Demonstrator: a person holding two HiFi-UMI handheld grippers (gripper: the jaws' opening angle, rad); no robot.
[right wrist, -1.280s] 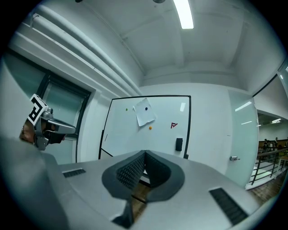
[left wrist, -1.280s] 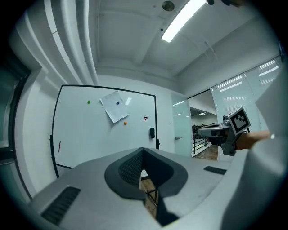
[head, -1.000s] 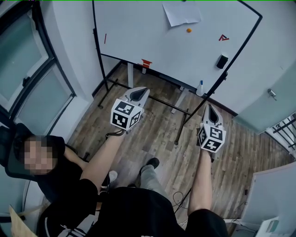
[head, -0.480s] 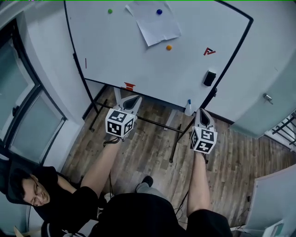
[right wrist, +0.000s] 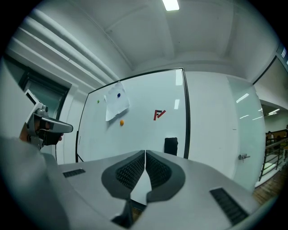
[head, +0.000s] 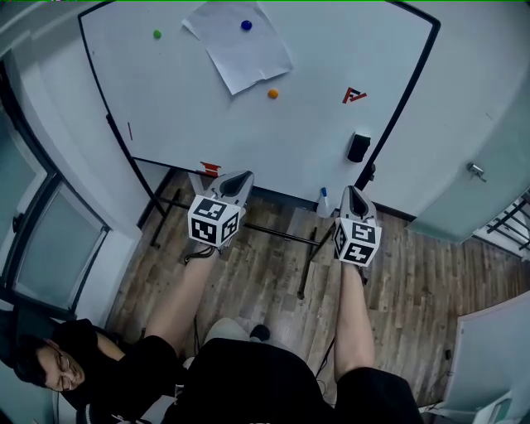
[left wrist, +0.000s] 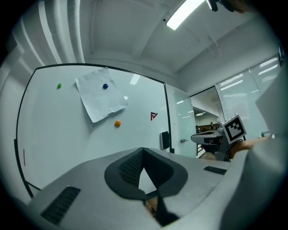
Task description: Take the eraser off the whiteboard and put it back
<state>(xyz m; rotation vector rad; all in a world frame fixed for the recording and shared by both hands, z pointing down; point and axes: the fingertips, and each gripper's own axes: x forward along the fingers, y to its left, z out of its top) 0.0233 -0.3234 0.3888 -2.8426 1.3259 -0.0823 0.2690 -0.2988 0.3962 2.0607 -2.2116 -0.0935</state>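
Office corner with a wood-plank floor (head: 265, 257) and pale walls, facing a whiteboard (head: 315, 124) on a black stand. On the board's right part, just inside the black frame edge: a black eraser (head: 358, 147), stuck to the white face below a small red mark (head: 354, 95). Touched by neither gripper. Further left on the board, a tilted sheet of paper (head: 240, 50) pinned by a blue magnet (head: 246, 25), with an orange magnet (head: 272, 93) just off its lower corner and a green magnet (head: 157, 34) out to the left. Lower down, a spray bottle (head: 323, 203) with a blue cap near the stand, and a small red thing (head: 210, 168) at the board's bottom edge. In front of the board and apart from it, the right gripper (head: 352, 192), jaws pressed together on nothing, on the eraser's side. Beside it the left gripper (head: 244, 176), jaws likewise closed and empty. To the right, a pale door with a handle (head: 474, 171). Low at the left, a person (head: 91, 364) in black.
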